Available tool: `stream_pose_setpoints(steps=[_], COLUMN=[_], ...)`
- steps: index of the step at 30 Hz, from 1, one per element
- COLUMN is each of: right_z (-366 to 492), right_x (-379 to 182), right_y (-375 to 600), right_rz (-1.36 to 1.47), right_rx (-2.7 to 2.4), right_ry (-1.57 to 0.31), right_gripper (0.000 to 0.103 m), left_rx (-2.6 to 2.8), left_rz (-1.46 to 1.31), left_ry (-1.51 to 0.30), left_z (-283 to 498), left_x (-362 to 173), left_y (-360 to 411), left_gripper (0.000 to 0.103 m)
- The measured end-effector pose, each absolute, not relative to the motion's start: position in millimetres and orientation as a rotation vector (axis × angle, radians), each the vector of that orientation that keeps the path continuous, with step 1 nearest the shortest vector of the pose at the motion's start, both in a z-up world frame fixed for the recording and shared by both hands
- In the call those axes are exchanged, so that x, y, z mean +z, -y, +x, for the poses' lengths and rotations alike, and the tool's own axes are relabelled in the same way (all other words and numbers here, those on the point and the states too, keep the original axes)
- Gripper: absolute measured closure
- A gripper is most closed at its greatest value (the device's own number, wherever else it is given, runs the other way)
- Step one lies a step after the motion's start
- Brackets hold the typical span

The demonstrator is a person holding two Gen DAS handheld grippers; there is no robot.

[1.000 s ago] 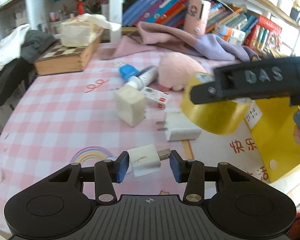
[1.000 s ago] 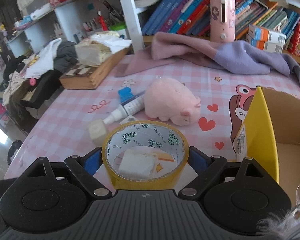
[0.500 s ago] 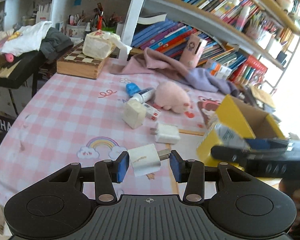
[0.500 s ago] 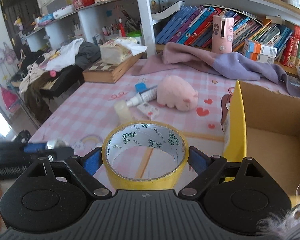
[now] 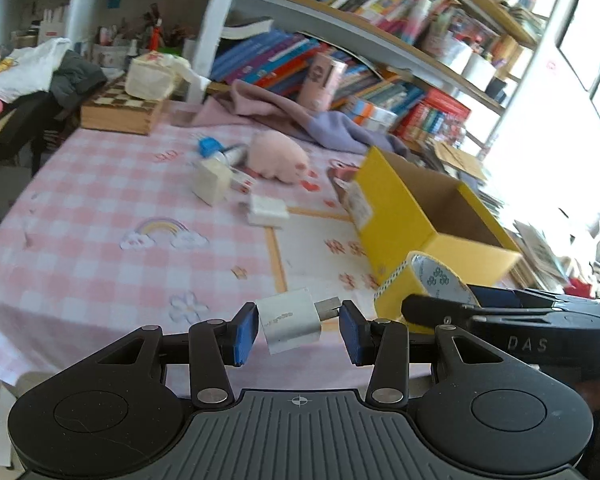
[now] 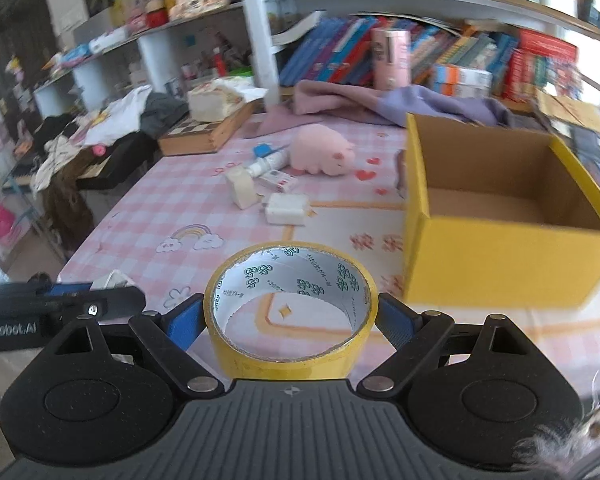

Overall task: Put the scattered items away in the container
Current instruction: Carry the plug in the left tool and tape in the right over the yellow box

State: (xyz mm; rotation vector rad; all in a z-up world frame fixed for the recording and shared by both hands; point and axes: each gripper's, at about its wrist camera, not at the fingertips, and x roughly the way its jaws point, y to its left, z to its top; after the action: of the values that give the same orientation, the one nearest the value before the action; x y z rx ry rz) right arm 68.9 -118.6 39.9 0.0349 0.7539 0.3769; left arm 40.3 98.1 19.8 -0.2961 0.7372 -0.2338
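Bookshelf (image 6: 440, 52) blurred; yellow box (image 6: 500, 264) near wall smeared, right edge cut.

My left tongs (image 5: 299, 330) are held above the surface, pitched downward, blue pads narrowly spaced and clamped on a white charger plug (image 5: 290, 319) lifted clear. My right tongs (image 6: 290, 322), likewise angled down and raised, are spread wide, pads pressing both sides of a yellow tape roll (image 6: 290, 308). Each tong appears at the edge of the other's view, side by side.
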Motion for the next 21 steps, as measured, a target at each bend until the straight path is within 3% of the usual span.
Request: stream_pose_setpoints(steps=[21], right_z=[0], right_x=[47], right_y=[178], right_rz=[0.097], right_rx=[0.151], right_ry=[-0.735], right_gripper=[0.014], left_rx=[-0.455], left_rz=[-0.261], left_ry=[-0.741], left_z=[18], left_x=[21], left_y=[-47], left_gripper=[0.06])
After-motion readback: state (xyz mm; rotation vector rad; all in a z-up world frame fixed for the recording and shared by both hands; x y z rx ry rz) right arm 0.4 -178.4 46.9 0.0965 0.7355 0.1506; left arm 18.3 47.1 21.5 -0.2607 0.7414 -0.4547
